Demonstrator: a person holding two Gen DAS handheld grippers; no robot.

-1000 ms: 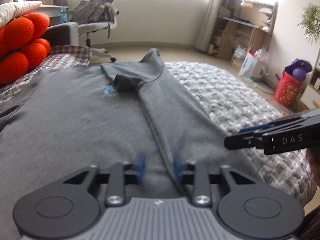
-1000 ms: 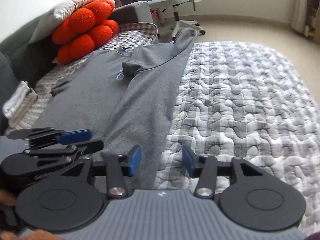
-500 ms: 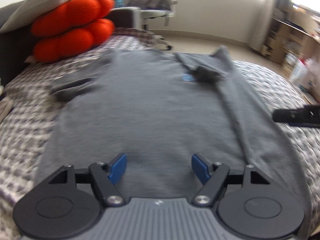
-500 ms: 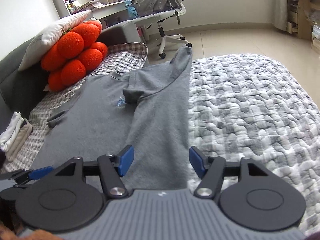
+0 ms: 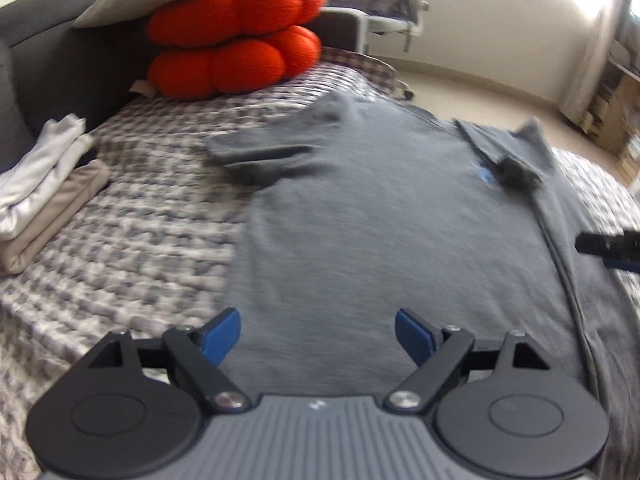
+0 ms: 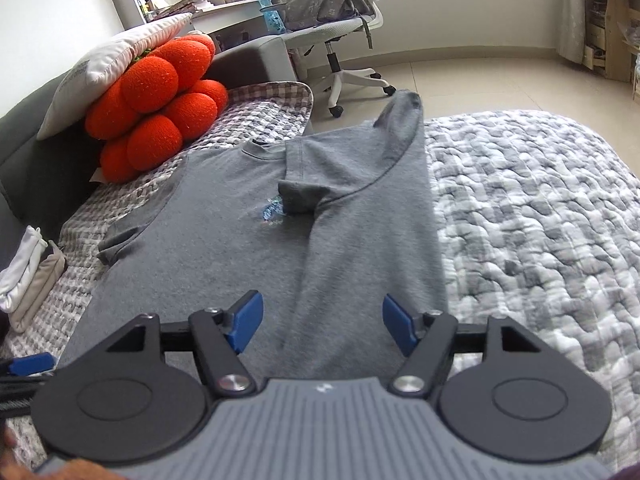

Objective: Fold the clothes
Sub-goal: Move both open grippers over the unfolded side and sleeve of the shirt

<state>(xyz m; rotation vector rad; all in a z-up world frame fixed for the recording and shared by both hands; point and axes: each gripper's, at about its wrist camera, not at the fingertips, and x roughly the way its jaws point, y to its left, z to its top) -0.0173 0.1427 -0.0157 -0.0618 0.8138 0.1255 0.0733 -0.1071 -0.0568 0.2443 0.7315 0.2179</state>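
A grey T-shirt [image 6: 224, 248] lies flat on the quilted bed cover [image 6: 540, 220], front side up, with a small blue print [image 6: 272, 210] on the chest. In the right wrist view the shirt fills the centre and its collar points to 12 o'clock. Its right side is already folded over the body, and the folded sleeve [image 6: 300, 196] rests just beside the blue print. The other sleeve [image 5: 256, 152] is spread out on the cover; in the left wrist view it is at about 11 o'clock from the centre.

The left gripper [image 5: 318, 336] is at 6 o'clock in its own view, above the lower part of the shirt. Its jaws are opening and stand wide, and the blue pads [image 5: 222, 334] do not press on anything; only the flat cloth is seen between them. The right gripper [image 6: 322, 322] is also at 6 o'clock in its view, above the folded strip near the hem. Its jaws are opening too, a little less wide, and they hold nothing.

In the left wrist view, part of the right gripper shows at 3 o'clock, over the folded edge. An orange cushion [image 6: 156, 108] with a white pillow [image 6: 116, 60] on it sits at 10 o'clock in the right wrist view. A small pile of folded light clothes [image 5: 44, 196] lies at 9 o'clock in the left wrist view, well apart from the shirt. An office chair [image 6: 340, 28] stands on the floor behind the bed.
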